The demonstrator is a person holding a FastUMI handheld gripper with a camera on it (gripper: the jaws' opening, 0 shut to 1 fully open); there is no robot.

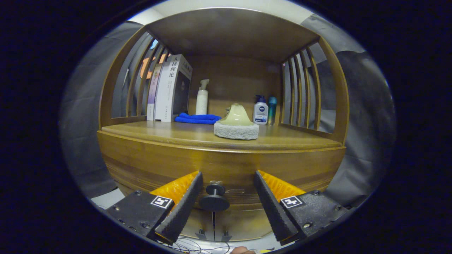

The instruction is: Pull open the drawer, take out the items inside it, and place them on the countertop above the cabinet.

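While jaws gape, drawer knob point(214, 197) sits between gripper point(227, 178) fingers, untouched.

Dim, warm pic w/ heavy fisheye bending at edges, deep shadow under shelf top point(233, 31), focus sharp.

Home-like booth: wooden cabinet point(219, 165), books point(169, 90), toiletry bottles point(260, 111).

The drawer's point(226, 165) contents are hidden behind its closed wooden front.
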